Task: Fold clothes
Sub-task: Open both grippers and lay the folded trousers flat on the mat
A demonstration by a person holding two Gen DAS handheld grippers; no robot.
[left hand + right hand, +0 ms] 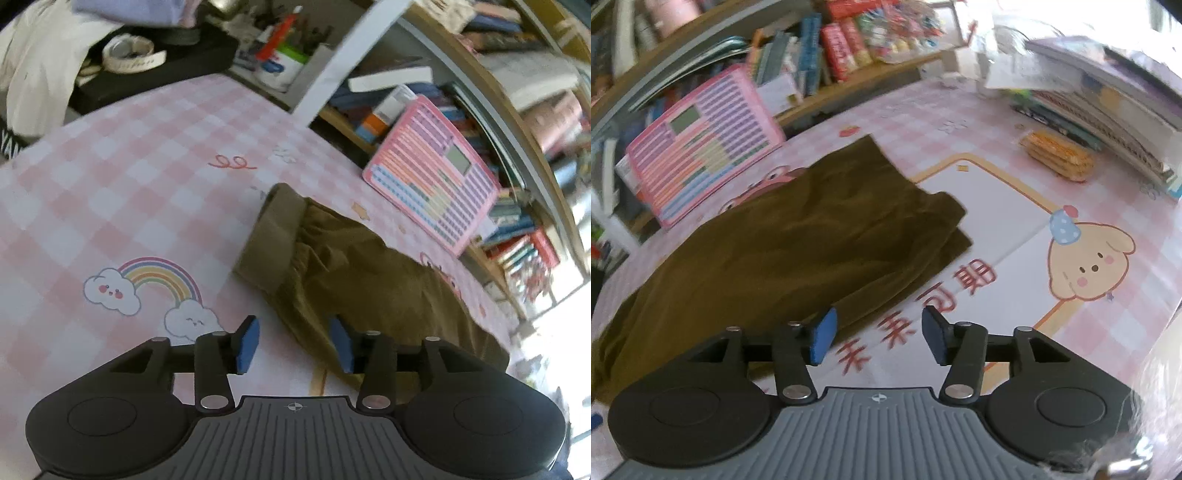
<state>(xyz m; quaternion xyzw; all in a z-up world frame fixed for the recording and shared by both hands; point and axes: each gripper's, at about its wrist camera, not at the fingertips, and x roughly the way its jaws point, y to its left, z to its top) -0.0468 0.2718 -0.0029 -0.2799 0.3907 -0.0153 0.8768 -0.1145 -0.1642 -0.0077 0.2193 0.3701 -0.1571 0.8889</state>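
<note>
Left wrist view: at the upper left of the frame lies a heap of white and black clothing (44, 74), with a roll of tape (129, 55) on it. Below it spreads the pink checked surface (147, 155) with its rainbow print. At lower centre the left gripper (293, 341) is released, its blue pads spread apart with nothing between them; the right pad sits over the near edge of the olive trousers (351, 277), the left pad over bare cloth print. The trousers run from the waistband at frame centre down to the lower right. At the right a pink keyboard toy (436, 184) leans against the bookshelf (517, 92).

Right wrist view: the same pink toy (701, 147) stands at the upper left, the trousers (783, 243) fill the left and centre, folded lengthwise so that two leg hems lie stacked near the frame centre. The right gripper (877, 338) at lower centre is likewise spread and empty, its left pad just over the trouser edge. A yellow packet (1058, 157) and stacked books (1108, 96) sit at the upper right.

By my reading, the legs are already laid one upon the other and the crosswise fold is the step in hand. The next move calls for each gripper to pinch both layers at its end, then carry hems to waistband without dragging the lower layer askew.
</note>
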